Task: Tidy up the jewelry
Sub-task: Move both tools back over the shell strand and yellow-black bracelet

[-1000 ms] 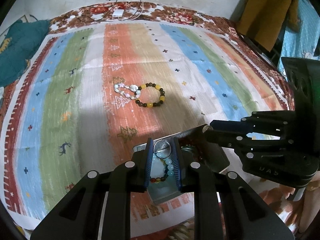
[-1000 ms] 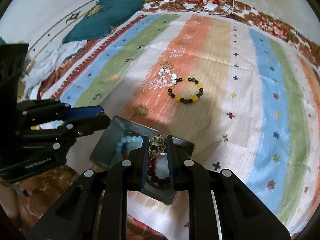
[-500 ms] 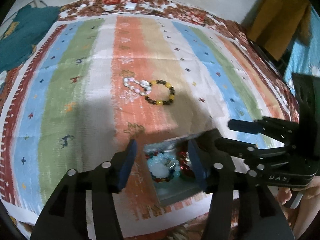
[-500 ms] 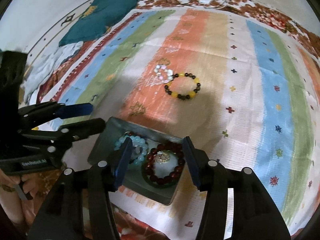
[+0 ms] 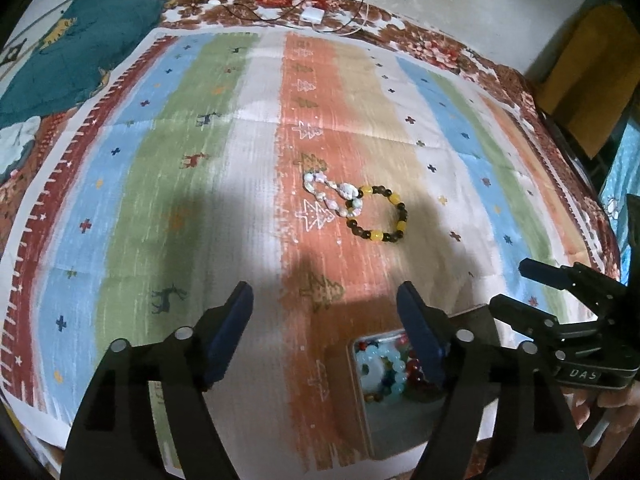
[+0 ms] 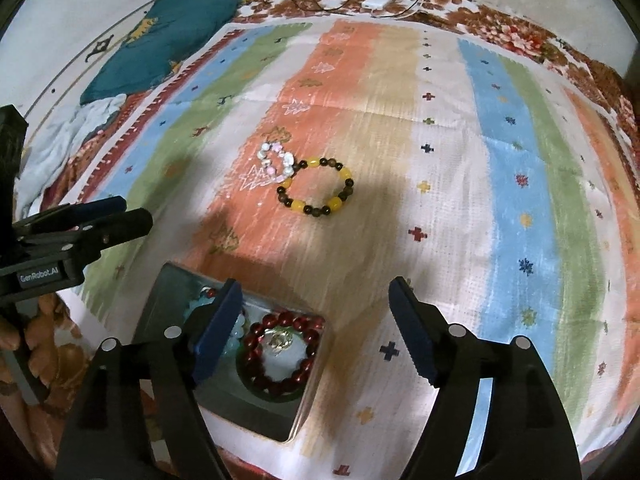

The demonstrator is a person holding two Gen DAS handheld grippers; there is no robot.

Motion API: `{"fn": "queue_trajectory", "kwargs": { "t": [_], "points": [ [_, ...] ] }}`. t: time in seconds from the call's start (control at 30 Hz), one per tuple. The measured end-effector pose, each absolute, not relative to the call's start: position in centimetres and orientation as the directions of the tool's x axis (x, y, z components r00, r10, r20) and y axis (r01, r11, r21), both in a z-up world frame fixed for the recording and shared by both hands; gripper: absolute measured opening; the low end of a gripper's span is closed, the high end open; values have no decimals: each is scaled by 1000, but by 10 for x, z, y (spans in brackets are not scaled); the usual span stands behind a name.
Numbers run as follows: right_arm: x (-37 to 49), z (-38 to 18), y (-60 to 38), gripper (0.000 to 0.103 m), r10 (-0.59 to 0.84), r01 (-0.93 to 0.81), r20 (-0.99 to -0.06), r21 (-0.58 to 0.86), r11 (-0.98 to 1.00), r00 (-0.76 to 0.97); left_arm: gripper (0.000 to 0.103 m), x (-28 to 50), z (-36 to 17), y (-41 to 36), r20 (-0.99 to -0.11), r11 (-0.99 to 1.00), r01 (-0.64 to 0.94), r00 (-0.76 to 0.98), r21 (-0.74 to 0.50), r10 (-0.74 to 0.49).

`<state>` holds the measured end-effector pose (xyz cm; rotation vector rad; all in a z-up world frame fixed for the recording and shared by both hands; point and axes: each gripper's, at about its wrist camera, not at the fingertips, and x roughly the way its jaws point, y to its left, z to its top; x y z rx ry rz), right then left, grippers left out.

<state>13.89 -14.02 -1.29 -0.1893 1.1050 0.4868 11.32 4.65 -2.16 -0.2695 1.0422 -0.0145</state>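
A grey metal box sits at the near edge of the striped cloth; it also shows in the left wrist view. It holds a dark red bead bracelet, a light blue bead bracelet and a small gold piece. A yellow and brown bead bracelet lies on the cloth beside a white and pink bracelet. My left gripper is open and empty, left of the box. My right gripper is open and empty above the box.
A striped cloth covers a floral bedspread. A teal cushion lies at the far left. A white charger with cables lies at the far edge. An orange garment hangs at the right.
Both grippers were shut on jewelry over the box, then opened and dropped it in. Both have since lifted and pulled back; the left one has moved left of the box.
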Motion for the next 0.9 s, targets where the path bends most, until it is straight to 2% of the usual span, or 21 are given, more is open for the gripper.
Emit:
{"fn": "queue_trajectory", "kwargs": {
  "t": [0.53, 0.9],
  "points": [
    [164, -21, -133, 91, 213, -436, -881, 9, 900, 422, 96, 140, -33, 51, -843, 970, -120, 525, -213, -120],
    [184, -32, -128, 91, 182, -428, -886, -20, 904, 427, 97, 172, -52, 59, -863, 977, -130, 499, -168, -82]
  ]
}}
